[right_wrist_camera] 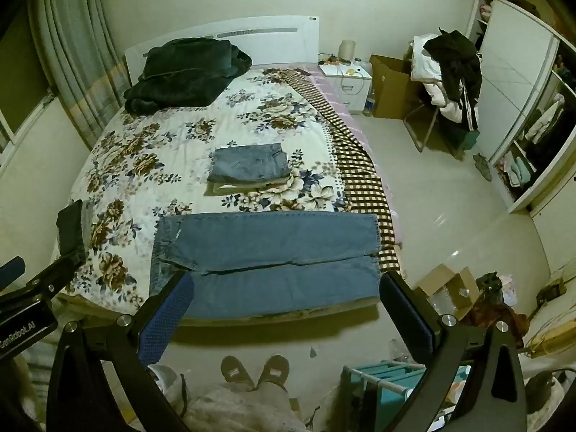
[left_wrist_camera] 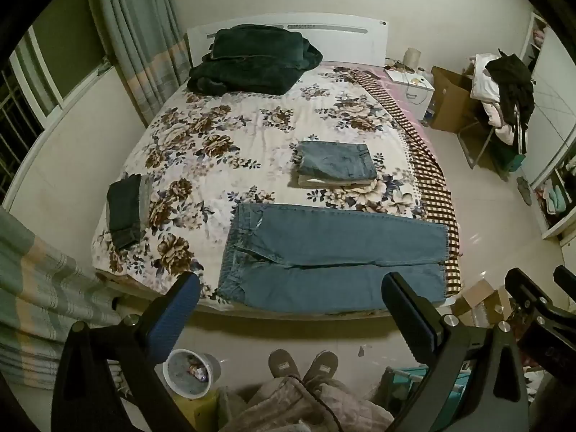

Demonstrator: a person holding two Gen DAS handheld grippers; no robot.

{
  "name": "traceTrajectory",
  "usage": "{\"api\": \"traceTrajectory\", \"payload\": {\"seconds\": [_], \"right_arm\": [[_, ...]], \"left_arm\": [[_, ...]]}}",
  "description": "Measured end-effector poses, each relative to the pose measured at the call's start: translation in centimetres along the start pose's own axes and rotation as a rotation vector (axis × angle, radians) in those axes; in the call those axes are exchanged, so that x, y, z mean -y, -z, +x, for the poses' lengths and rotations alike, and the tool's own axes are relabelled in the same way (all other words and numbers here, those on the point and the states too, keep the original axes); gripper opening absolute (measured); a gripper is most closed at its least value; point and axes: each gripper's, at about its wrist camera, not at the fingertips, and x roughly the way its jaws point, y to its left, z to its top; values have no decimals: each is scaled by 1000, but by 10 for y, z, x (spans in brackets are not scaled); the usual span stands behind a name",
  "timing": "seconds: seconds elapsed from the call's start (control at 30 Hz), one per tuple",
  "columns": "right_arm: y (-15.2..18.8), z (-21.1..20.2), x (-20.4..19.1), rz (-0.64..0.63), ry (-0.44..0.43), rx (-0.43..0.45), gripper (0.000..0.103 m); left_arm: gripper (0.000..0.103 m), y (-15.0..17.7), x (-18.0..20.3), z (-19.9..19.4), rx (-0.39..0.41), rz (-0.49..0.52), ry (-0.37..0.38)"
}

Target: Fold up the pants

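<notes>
Two claws, left (left_wrist_camera: 291, 309) and right (right_wrist_camera: 284, 309), spread wide, empty | blue jeans (left_wrist_camera: 331, 255) flat, legs side by side

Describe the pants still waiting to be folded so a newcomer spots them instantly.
Start at the floral bed. Along its near edge lie the blue jeans, spread flat, legs side by side. Unlike the folded stack mid-bed and the dark pile at the left, they lie unfolded.
</notes>
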Motion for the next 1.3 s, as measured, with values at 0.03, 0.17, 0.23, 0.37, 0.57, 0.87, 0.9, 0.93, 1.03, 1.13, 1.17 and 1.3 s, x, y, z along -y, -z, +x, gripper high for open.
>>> {"api": "traceTrajectory", "payload": {"seconds": [0.03,0.17,0.23,0.37,0.57,0.87,0.9,0.93,1.03,1.13,1.17,1.3], "right_arm": [[0,0,0,0,-1,2,103],[0,1,-1,-2,4,-4,103],[1,1,-2,-3,6,-5,103],[1,-1,-4,-5,7,-11,103],[1,4,-8,-4,4,-15,103],[1,4,-10,-3,5,-16,103],[1,4,-11,-3,5,-16,103],[1,4,-10,-3,5,-17,103],[0,4,-9,-4,5,-17,103],[0,4,-8,-4,4,-16,103],[0,3,-8,-5,4,-16,103],[0,3,-8,-6,4,-16,103]], "left_arm": [[103,0,0,0,-1,-2,6],[103,0,-1,0,-2,-3,9],[103,0,-1,0,-5,-2,4],[103,0,-1,0,-6,-4,0],[103,0,-2,-3,-1,0,-4],[103,0,-1,0,-5,-4,-3],[103,0,-1,0,-4,-5,-3],[103,0,-1,0,-3,-5,-4],[103,-1,-2,1,-4,-8,-2],[103,-1,-2,0,-2,-8,-3],[103,-1,-3,0,-1,-8,-3],[103,-3,-4,-1,0,-4,-4]]}}
